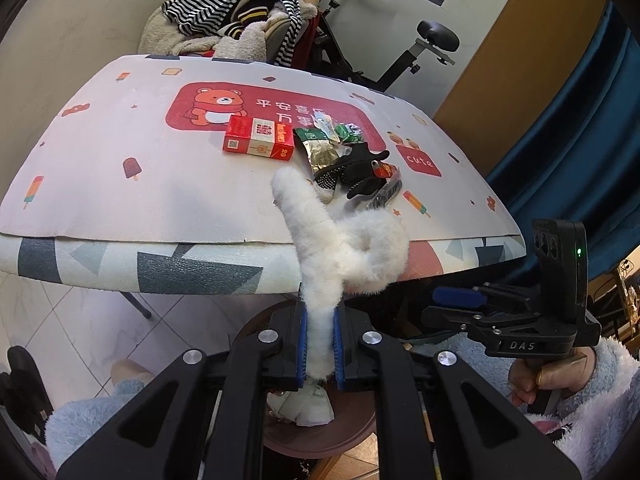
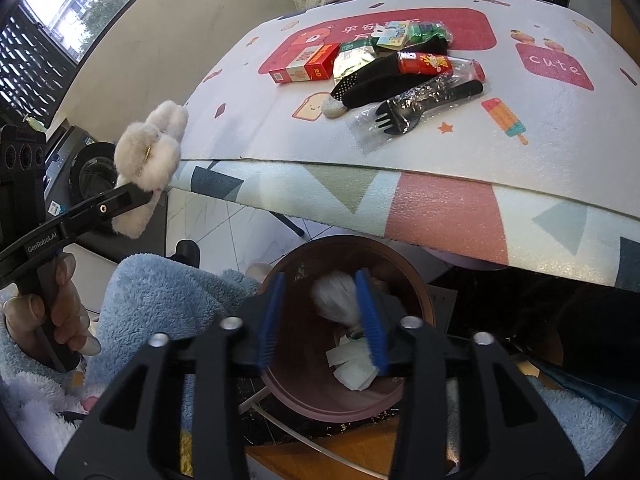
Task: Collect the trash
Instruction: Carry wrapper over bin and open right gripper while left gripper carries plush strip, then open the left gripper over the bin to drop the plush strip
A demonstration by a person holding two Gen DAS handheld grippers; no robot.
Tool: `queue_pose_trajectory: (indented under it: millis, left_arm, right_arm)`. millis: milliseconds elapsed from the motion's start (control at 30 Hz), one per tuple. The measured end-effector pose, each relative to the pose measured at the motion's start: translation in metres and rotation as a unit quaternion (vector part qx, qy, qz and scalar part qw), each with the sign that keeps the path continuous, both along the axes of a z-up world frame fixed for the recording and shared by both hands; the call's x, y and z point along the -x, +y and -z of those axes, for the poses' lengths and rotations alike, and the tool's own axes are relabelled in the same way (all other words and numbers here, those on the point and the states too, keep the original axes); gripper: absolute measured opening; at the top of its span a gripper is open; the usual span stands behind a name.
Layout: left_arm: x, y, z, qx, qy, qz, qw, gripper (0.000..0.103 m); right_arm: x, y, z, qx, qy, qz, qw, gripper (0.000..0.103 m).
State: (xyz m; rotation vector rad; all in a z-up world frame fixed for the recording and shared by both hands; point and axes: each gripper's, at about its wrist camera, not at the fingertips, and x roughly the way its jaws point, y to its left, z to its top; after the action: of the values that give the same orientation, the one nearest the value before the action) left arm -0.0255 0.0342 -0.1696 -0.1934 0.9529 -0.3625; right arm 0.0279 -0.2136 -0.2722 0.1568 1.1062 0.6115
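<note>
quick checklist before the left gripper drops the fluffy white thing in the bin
1. Left gripper shut on the fluffy white piece: ok, pinched between the blue pads.
2. Piece over the bin: not ok, in the right wrist view it hangs off to the bin's side, near the table edge.
3. Bin mouth open with room: ok, only paper scraps at the bottom.
4. Right gripper out of the way: not ok, it hovers open directly over the bin.
5. Trash left on the table: ok to continue, red box, wrappers and packaged fork remain.
</note>
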Motion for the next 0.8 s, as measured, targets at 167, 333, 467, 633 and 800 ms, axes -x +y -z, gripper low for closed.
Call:
queue_pose_trajectory:
  millis: [167,333,467,633,800]
  left_arm:
    - [0.003,-0.006,0.001,-0.004,0.000,0.010,0.9999,0.011]
    - [0.006,-0.013,0.006,-0.003,0.007,0.021,0.9998,0.011]
    - [0.009,-0.021,0.012,-0.006,0.014,0.035,0.9993,0.011]
    - [0.013,-0.031,0.020,-0.015,0.022,0.048,0.9985,0.011]
    - [0.013,-0.036,0.031,-0.026,0.039,0.050,0.9976,0.011]
  right_arm:
    - [0.001,-0.010,-0.019,0.022,-0.049,0.032,0.998,0.095]
    - [-0.008,-0.024,-0.033,0.049,-0.069,0.059,0.995,0.097]
    - [-0.014,-0.036,-0.042,0.051,-0.075,0.077,0.993,0.097]
    - [-0.020,-0.047,-0.046,0.058,-0.078,0.091,0.991,0.097]
    - [-0.021,-0.052,-0.047,0.062,-0.079,0.097,0.990,0.097]
